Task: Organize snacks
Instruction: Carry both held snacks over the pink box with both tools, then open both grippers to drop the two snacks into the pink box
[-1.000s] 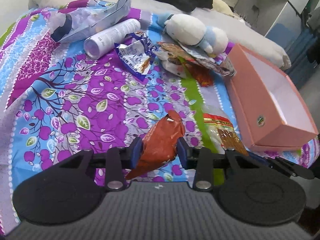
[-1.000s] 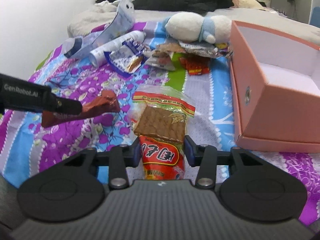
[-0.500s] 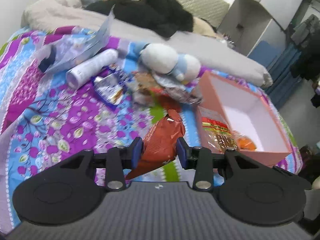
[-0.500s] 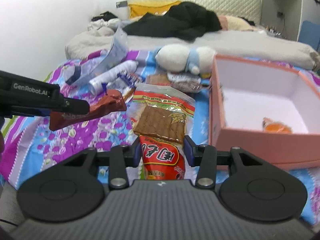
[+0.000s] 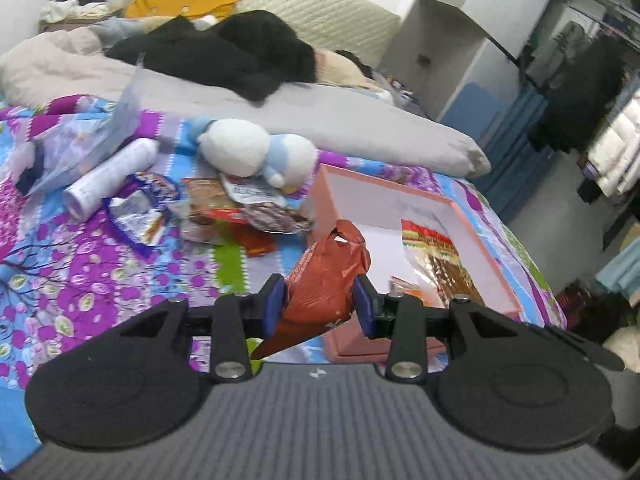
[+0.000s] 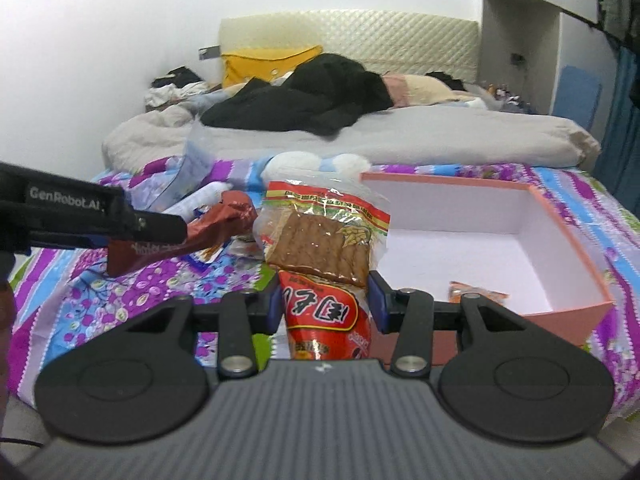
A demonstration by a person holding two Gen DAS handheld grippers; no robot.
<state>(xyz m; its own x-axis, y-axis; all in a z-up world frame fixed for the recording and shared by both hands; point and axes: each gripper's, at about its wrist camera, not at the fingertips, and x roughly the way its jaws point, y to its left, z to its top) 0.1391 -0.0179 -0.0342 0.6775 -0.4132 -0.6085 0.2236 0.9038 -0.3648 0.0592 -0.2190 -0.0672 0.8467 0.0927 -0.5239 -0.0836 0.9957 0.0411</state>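
- The left tool is part closed, its blue pads pressing both sides of a crumpled brown-red snack packet, which is held up off the bed.
- The right tool is likewise part closed on a clear bag of brown crackers with a red printed bottom, gripped at the red part.
- The pink box stands on the floral bedspread; in the left wrist view the brown-red packet sits in front of its near left corner.
- In the right wrist view the box lies just right of the cracker bag, with a small orange packet on its white floor.
- Only the left wrist view shows plainly the leftover snack packets, a white tube and a plush toy beyond the tool.
- Only the right wrist view shows the left tool from the side, carrying its packet.
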